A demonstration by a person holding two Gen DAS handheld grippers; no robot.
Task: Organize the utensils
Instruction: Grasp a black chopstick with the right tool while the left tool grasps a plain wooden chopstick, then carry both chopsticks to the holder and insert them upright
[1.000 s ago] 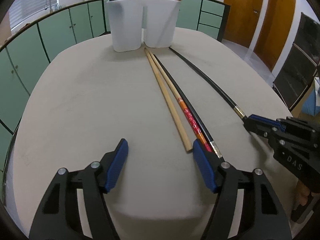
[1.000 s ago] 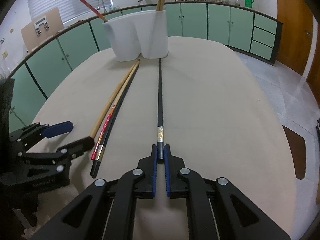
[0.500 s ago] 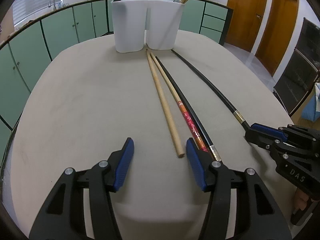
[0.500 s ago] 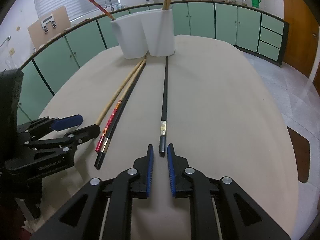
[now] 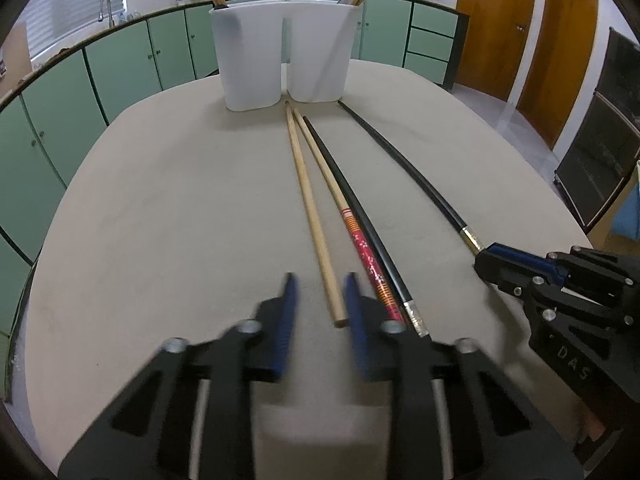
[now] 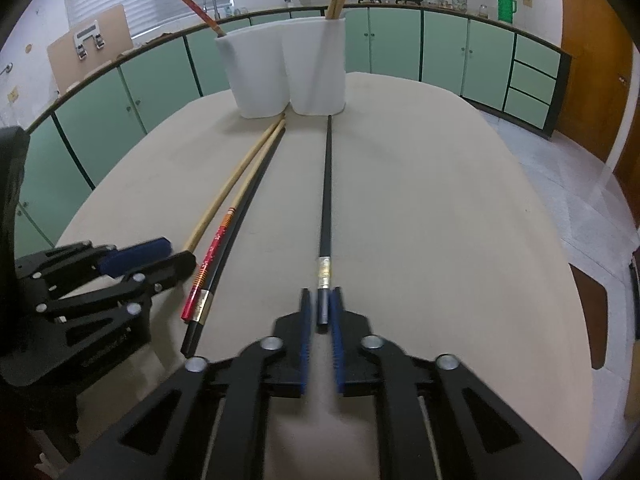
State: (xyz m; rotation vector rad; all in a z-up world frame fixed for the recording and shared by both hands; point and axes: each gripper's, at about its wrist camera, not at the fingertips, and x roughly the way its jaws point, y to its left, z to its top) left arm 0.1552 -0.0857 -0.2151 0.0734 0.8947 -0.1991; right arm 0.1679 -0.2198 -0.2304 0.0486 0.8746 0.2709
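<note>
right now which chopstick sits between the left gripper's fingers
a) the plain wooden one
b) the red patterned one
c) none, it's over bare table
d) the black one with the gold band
a: in the left wrist view the near end of the plain wooden chopstick lies in the gap of the left gripper, while the red patterned chopstick lies just outside its right-hand finger.

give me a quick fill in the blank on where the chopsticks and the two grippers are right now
1. The left gripper straddles the near end of the plain ____ chopstick.
2. The right gripper has the end of the lone ____ chopstick between its fingers.
3. The number of chopsticks lying on the table is ____.
4. The white holder has ____ compartments.

Missing words: wooden; black; four; two
</note>
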